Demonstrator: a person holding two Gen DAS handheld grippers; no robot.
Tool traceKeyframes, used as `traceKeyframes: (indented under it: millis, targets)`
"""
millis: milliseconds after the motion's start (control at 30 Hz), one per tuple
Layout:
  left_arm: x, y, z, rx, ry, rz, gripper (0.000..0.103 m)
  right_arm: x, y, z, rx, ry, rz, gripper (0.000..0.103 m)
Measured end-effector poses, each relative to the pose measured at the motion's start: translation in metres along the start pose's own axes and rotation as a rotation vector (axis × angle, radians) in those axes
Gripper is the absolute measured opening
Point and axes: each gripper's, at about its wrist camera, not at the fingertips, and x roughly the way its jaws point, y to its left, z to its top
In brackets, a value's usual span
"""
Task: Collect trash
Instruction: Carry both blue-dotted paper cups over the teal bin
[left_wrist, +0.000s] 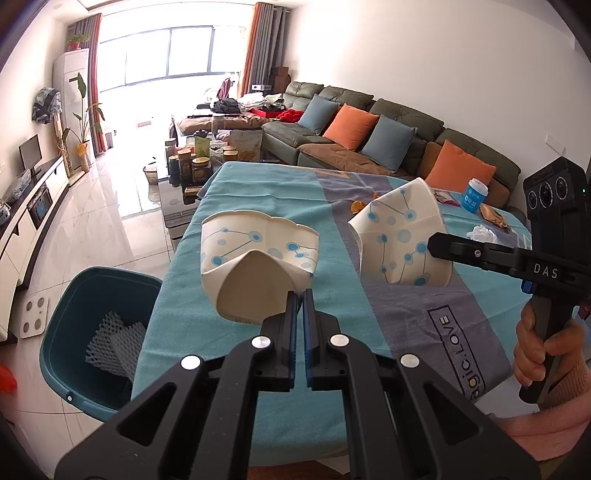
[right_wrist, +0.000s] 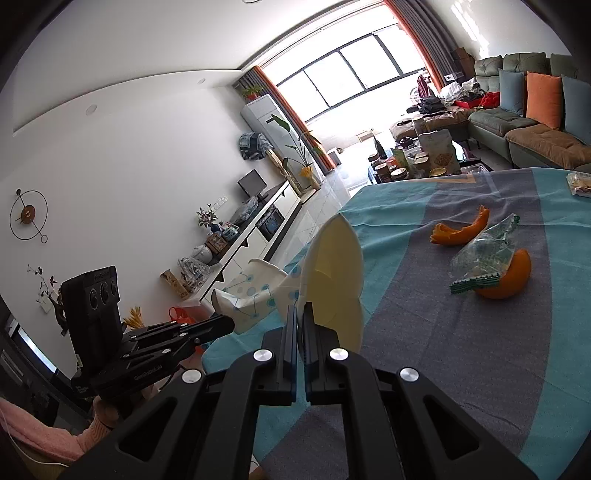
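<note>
Nearest you: your left gripper has its fingers pinched tight on the rim of a crushed paper cup, white with blue dots and lines. The cup hangs off the fingertips above the near left part of the table, its mouth squashed flat.

Down to the left, on the tiled floor just beside the table edge: a teal bin with white foam netting in it.

Your right gripper is likewise clamped on a second crushed paper cup of the same pattern. In the left view it is lifted over the grey band of the tablecloth, to the right of the first one. Your right hand wraps the handle, pink sleeve behind it.

Mid-table, more trash lies loose: an orange peel strip, a clear wrapper resting against a half orange.

Far right part of the table: crumpled tissue, a snack packet, a small blue tub.

Beyond: coffee table crowded with jars, then the green sofa with orange and blue cushions.
</note>
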Motion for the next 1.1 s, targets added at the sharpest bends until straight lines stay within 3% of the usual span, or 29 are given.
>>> traceKeyframes:
  millis: [1100]
  targets:
    - [-0.024,0.072,-0.013,-0.150,-0.033,0.146,0.004,0.066,0.049,0.007,-0.078,0.106,0.108,0.002]
